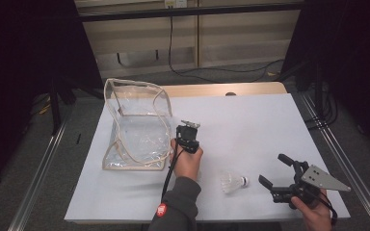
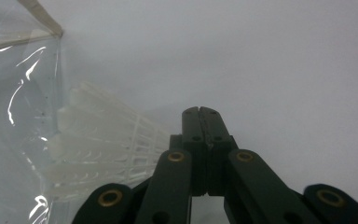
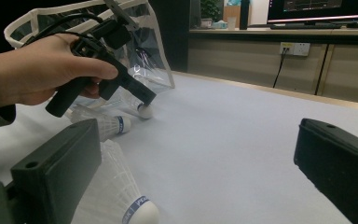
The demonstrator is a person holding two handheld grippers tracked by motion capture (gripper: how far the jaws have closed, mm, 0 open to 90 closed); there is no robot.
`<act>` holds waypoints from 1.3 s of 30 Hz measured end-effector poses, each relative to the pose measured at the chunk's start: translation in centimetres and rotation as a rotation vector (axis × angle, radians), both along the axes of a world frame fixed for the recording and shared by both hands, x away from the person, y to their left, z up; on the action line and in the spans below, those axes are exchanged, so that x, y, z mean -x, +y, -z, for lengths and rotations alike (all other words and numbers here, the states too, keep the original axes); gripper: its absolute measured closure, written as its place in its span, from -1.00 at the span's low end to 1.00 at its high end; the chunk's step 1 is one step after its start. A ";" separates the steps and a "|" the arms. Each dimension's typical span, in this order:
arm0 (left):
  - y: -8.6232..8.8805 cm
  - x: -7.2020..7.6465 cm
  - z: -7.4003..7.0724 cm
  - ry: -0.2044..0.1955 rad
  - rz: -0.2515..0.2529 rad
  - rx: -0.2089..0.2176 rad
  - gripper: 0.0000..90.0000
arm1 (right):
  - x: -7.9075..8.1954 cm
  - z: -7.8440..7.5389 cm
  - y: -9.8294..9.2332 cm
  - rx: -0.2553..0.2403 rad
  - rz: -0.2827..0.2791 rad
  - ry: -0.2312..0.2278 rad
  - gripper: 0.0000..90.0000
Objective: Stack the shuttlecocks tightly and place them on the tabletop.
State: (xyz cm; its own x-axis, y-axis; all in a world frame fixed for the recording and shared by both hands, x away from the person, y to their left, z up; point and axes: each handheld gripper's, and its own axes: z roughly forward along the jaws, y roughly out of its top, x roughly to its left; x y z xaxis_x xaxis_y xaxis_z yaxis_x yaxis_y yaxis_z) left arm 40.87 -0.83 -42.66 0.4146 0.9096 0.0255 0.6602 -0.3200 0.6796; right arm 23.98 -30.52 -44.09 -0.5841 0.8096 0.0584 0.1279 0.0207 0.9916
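- Left gripper (image 1: 187,126): black, two-jaw, held in the person's left hand (image 1: 187,161) near the middle of the white tabletop (image 1: 250,125). In the left gripper view its jaws stand pressed together with nothing seen between them.
- White feathered shuttlecock (image 2: 102,144) lies just to the left of the left gripper's closed jaws in the left gripper view, feathers fanned toward the camera. In the right gripper view the gripper's tip sits at a shuttlecock's cork end (image 3: 144,111); whether it touches is hard to tell.
- Clear plastic zip pouch with beige trim (image 1: 135,125) stands open just to the left of the left gripper, close beside the feathers.
- Second white shuttlecock (image 3: 103,125), with a blue band at its cork, lies on the tabletop below the left hand in the right gripper view.
- Right gripper (image 1: 277,175): black, with a grey three-cornered plate on top, held in the right hand (image 1: 313,214) at the near right edge of the tabletop. Jaws stand wide apart and hold nothing.
- Third white shuttlecock (image 1: 233,182) lies on its side just left of the right gripper's open jaws, cork toward the gripper; in the right gripper view it sits beside the left-hand jaw.
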 end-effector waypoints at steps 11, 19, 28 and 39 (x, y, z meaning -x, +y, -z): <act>0.8 0.6 -0.9 -0.042 -0.052 -0.025 1.00 | 0.2 0.0 -0.1 0.000 0.001 0.002 -1.00; 1.4 0.5 -0.8 -0.008 -0.073 -0.060 1.00 | 0.2 0.0 -0.1 -0.006 0.004 0.002 -1.00; 0.8 -0.6 -0.3 -0.004 -0.058 -0.044 1.00 | 0.2 0.0 -0.2 -0.005 0.001 0.003 -1.00; -0.4 -1.6 -0.5 -0.001 -0.008 -0.029 1.00 | 0.2 -0.1 -0.2 -0.008 0.001 -0.001 -1.00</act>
